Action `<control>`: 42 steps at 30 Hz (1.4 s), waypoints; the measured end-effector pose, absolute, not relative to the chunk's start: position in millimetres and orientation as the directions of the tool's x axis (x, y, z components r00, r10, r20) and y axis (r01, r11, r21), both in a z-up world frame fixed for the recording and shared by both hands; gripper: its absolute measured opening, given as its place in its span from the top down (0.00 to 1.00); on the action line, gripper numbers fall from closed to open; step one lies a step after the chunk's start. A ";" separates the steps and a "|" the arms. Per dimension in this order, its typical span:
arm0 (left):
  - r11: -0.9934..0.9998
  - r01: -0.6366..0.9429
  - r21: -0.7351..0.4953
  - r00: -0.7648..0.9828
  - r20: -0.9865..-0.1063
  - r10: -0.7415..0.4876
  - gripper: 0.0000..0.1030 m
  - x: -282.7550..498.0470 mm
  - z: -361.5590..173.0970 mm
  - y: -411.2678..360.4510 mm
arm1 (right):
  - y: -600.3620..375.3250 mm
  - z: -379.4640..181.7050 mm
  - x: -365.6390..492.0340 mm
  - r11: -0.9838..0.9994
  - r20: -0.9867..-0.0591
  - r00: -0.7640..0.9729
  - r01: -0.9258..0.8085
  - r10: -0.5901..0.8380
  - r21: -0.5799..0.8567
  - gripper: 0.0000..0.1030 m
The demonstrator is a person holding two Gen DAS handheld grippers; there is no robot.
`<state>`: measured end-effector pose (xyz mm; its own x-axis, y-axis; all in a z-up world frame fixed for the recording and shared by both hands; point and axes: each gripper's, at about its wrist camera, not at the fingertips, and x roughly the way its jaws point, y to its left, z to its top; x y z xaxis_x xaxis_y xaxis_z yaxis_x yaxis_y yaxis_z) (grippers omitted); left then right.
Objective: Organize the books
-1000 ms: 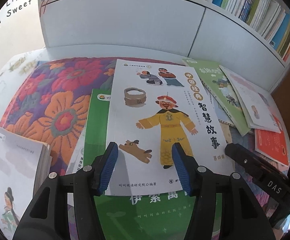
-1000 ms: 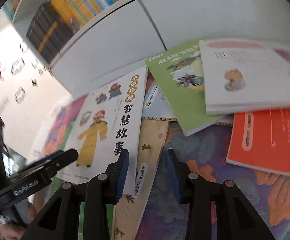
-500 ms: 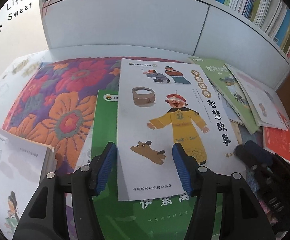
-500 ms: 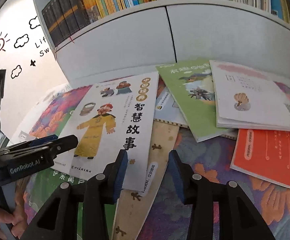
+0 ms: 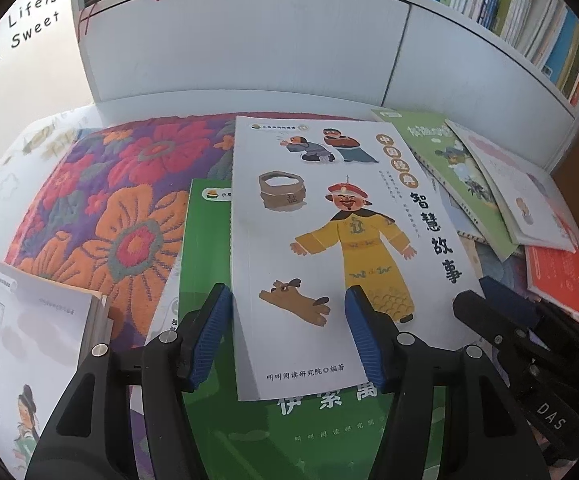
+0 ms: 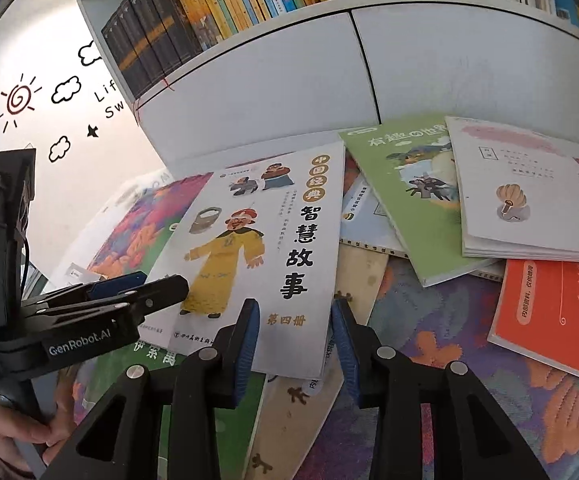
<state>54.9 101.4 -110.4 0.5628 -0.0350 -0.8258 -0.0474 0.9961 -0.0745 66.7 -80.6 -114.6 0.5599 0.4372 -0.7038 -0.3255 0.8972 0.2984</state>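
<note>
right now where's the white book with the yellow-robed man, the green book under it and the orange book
white book (image 5: 329, 216), left wrist view, middle of its cover
green book (image 5: 205, 256), left wrist view, bare strip of cover left of the white book
orange book (image 6: 561, 312), right wrist view, middle of its cover

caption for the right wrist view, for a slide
Right claw open over the white emperor-cover book, among books scattered below the bookshelf.

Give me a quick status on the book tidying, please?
Both claws open, left claw and right claw over the white storybook. It lies on the green book. Nothing blocking.
</note>
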 end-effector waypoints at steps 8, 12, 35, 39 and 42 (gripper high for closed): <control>0.988 -0.039 -0.147 0.549 -0.830 -0.102 0.46 52.1 -108.1 108.7 | -83.8 -116.1 70.5 0.888 -0.699 0.550 -0.321 0.458 0.329 0.62; 0.983 -0.040 -0.179 0.540 -0.832 -0.129 0.46 50.9 -107.8 110.0 | -86.4 -115.4 70.2 0.886 -0.697 0.548 -0.319 0.463 0.338 0.62; 0.969 0.063 -0.239 0.428 -0.870 -0.243 0.46 -44.7 -104.6 87.2 | -112.3 -108.9 7.4 0.888 -0.826 0.338 -0.262 0.451 0.377 0.60; 0.969 0.095 -0.230 0.397 -0.884 -0.249 0.46 -75.4 -105.2 80.2 | -107.7 -104.7 -26.1 0.907 -0.870 0.293 -0.270 0.396 0.322 0.60; 0.970 0.130 -0.204 0.374 -0.896 -0.239 0.46 -100.4 -108.9 72.1 | -107.8 -102.5 -48.6 0.918 -0.895 0.255 -0.256 0.367 0.303 0.60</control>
